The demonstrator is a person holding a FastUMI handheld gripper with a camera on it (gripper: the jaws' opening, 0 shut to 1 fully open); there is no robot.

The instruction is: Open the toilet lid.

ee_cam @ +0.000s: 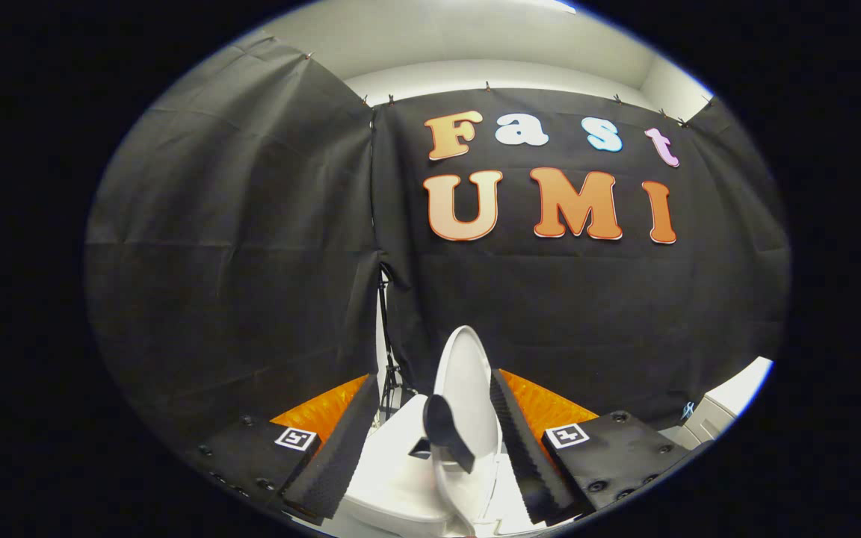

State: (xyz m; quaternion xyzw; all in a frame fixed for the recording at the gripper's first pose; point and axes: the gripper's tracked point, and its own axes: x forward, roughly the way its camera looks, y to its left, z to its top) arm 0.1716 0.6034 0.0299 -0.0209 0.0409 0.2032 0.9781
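1. The white lid (pixel 468 388) stands up on edge between the two fingers of the tongs (pixel 434 441), over the toilet (pixel 393 478).
2. The tongs are spread wide and grip nothing; the right finger sits just beside the lid.
3. The lifting looks nearly done.
4. Next, I think, nudge the lid back until it rests, then pull away.

Two-finger gripper (pixel 430 441) at the bottom of the frame: black ridged foam pads (pixel 337 456) on the inner faces, orange textured panels behind them. Black plates lower left and lower right with round screws, each carrying a square black-and-white marker tag (pixel 296 438).
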